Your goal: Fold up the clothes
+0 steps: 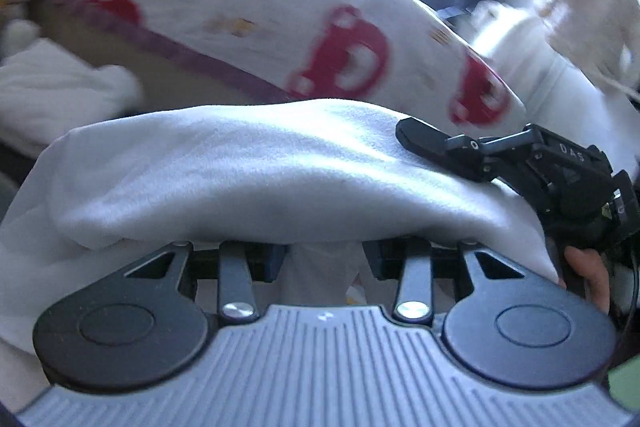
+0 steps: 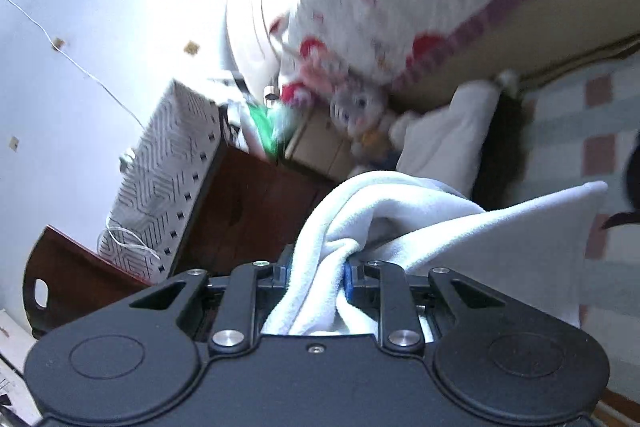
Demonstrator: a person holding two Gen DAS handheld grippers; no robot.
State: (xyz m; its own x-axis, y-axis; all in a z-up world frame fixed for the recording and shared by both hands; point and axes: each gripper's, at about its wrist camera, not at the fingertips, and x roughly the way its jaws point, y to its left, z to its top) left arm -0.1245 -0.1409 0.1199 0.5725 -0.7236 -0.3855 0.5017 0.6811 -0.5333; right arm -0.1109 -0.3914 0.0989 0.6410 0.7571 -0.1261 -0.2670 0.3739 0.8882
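Between the fingers of the right gripper (image 2: 318,279), a bunched fold of the white garment (image 2: 400,223) is pinched, the blue pads closed against the cloth on both sides. From that pinch the garment fans up and away to the right, ending in a loose corner over the checked bedding (image 2: 568,131). In the left wrist view the same white garment (image 1: 248,167) drapes across the front of the left gripper (image 1: 324,259), its long axis running side to side; cloth hangs between the two fingers, but the draped fold hides the tips, so I cannot tell whether they clamp it. The right gripper (image 1: 520,163) grips the garment's right end there. Beyond the garment lies a white blanket with red cars (image 1: 320,27).
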